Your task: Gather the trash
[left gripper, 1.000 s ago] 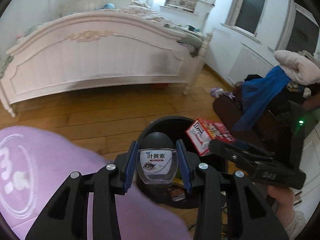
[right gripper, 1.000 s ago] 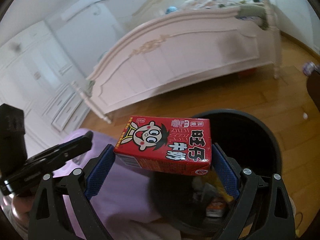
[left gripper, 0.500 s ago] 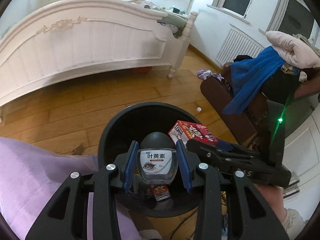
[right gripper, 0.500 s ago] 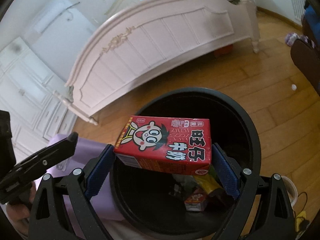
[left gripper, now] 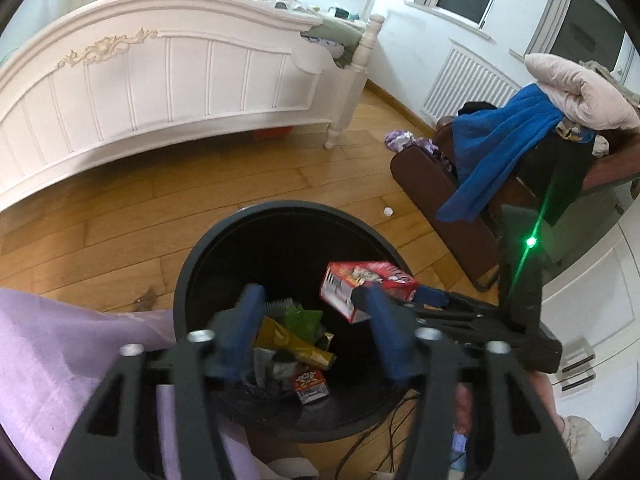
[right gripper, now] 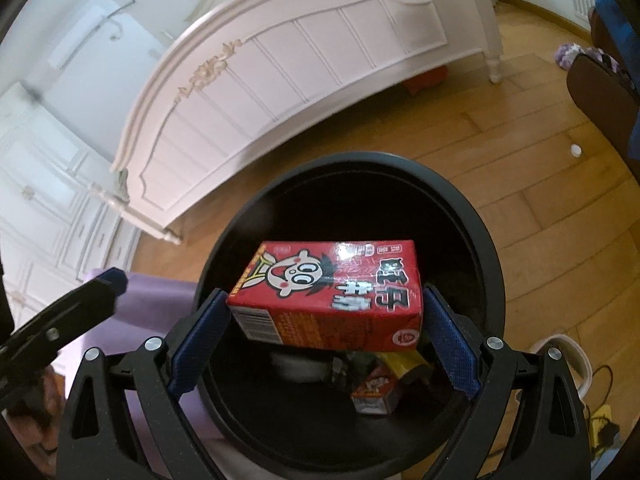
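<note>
A round black trash bin [left gripper: 208, 248] stands on the wood floor and holds wrappers and a small red carton [left gripper: 310, 384]. My left gripper [left gripper: 316, 336] is open and empty right over the bin. My right gripper [right gripper: 324, 340] is shut on a red milk carton [right gripper: 332, 300] with a cartoon face and holds it over the bin's mouth [right gripper: 472, 216]. The carton also shows in the left wrist view [left gripper: 364, 284]. The eye-drop bottle is not in view.
A white bed footboard [left gripper: 160, 80] stands beyond the bin. A brown chair [left gripper: 452, 200] piled with a blue cloth and clothes is at the right. A purple cloth [left gripper: 52, 352] lies at the left. A small white cap [left gripper: 388, 211] lies on the floor.
My left gripper opened and the eye-drop bottle it held is gone from between its fingers. Both grippers moved further over the bin. The right still holds the carton.
</note>
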`<state>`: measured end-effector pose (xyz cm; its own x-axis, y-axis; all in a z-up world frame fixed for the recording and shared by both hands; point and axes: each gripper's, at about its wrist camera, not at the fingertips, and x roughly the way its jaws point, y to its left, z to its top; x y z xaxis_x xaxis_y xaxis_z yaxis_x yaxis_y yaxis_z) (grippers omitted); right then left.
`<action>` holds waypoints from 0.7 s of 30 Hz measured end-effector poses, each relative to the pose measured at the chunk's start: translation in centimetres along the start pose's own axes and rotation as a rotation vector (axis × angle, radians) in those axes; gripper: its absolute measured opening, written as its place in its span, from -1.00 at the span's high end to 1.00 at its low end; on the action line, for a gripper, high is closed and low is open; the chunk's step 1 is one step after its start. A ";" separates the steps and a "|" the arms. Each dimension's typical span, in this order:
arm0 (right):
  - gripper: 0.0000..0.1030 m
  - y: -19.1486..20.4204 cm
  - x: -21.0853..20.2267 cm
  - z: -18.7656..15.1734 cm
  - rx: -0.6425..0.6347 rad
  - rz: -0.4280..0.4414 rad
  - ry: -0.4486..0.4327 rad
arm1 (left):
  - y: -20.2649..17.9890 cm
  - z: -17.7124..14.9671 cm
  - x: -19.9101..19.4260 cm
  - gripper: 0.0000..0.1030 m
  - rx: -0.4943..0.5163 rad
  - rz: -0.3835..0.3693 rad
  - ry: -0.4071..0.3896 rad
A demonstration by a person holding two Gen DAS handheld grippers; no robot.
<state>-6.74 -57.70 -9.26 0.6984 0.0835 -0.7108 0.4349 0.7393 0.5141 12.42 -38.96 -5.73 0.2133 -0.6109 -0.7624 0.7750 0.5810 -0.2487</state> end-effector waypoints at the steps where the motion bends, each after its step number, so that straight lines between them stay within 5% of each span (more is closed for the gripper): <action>1: -0.81 0.1 0.0 -0.1 -0.001 -0.003 0.002 | 0.0 -0.1 -0.4 -0.43 0.002 -0.002 -0.016; 8: -0.81 1.0 -0.2 -0.6 -0.006 -0.030 0.019 | 0.3 -0.5 -3.0 -0.87 -0.007 -0.007 -0.088; 21: -0.89 5.7 -0.7 -1.9 -0.055 -0.140 0.017 | 2.3 -3.9 -9.5 -0.89 -0.017 0.132 -0.226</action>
<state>-5.84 -52.25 -6.69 0.6229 -0.0123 -0.7822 0.4956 0.7798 0.3824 9.91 -29.73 -1.41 0.4411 -0.6326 -0.6366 0.7220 0.6715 -0.1670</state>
